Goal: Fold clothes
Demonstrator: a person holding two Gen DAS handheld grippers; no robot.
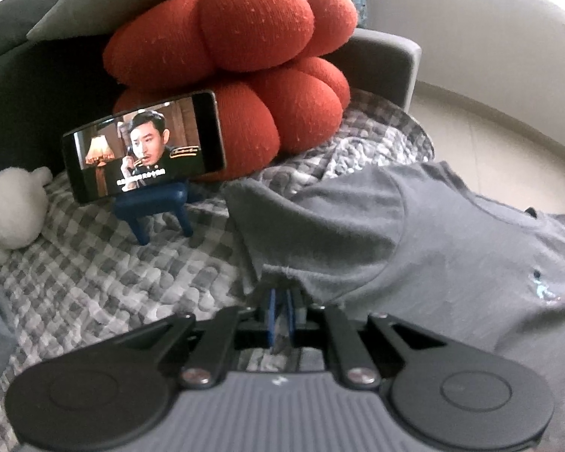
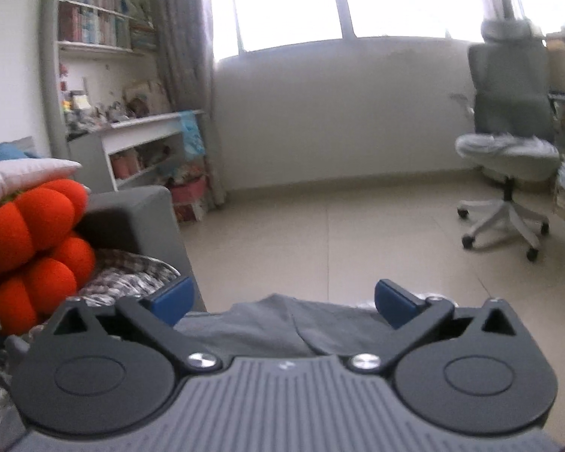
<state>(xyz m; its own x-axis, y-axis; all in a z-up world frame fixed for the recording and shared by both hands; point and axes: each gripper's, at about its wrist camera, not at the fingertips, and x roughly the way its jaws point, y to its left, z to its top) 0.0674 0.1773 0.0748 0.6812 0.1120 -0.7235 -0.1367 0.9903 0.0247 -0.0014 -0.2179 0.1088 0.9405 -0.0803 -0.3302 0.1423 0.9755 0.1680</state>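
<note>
Mid-fold, judging by the lie: grey cotton T-shirt (image 1: pixel 414 241) spread on the checked quilted bed cover (image 1: pixel 94 271), sleeve turned in, further folds left. Left tongs (image 1: pixel 280 301) pinching its hem; right tongs (image 2: pixel 282 297) spread wide, empty. Left view alone: propped phone (image 1: pixel 143 150). Right view alone: grey office chair (image 2: pixel 508 143).

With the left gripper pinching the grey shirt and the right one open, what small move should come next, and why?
Probably bring the open right gripper down onto the grey shirt to take a second hold. Only the left gripper pinches its edge, and the cloth lies rumpled on the checked blanket.
</note>
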